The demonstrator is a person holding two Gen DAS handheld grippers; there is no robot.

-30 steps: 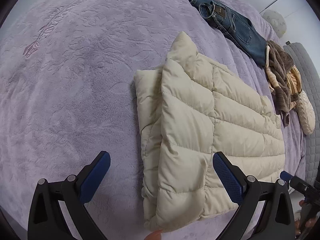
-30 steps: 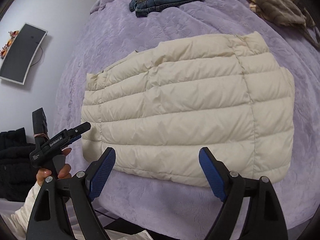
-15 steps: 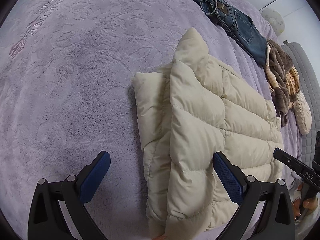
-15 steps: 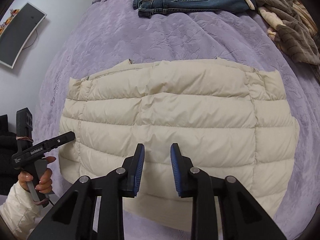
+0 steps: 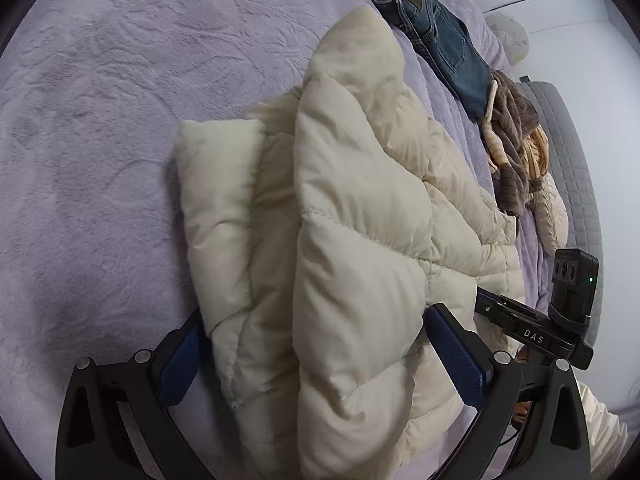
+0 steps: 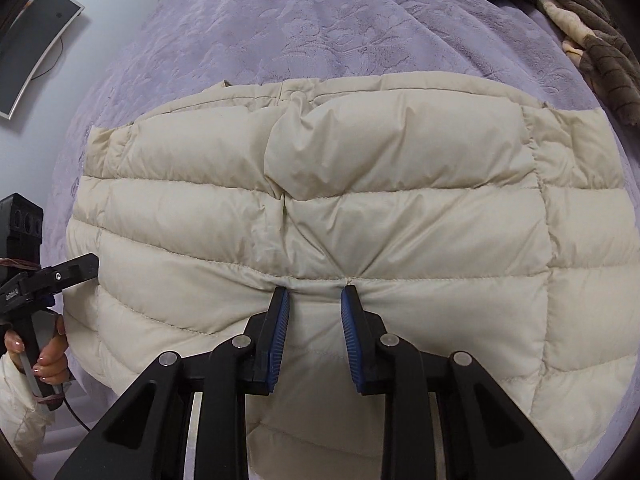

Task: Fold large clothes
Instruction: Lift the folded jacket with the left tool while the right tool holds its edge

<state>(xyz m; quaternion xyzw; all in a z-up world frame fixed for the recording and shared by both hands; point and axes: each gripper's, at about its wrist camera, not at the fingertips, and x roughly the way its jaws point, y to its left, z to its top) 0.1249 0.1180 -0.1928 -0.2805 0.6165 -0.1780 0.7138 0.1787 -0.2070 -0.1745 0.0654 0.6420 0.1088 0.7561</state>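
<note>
Right wrist view shows the right gripper (image 6: 313, 294) pinching the cream puffer jacket (image 6: 360, 208) at lower centre, while the left gripper (image 5: 316, 354) gapes wide around its folded edge

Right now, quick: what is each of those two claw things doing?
Left gripper: open, fingers wide on either side of the cream puffer jacket, not clamped.
Right gripper: shut on a pinch of the jacket's fabric.

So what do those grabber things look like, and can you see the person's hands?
Both grippers, left and right, are black plastic with silver bolts, blue ribbed fingertip pads. One says "DAS". The left hand has pale-painted nails and a cream puffy sleeve.
</note>
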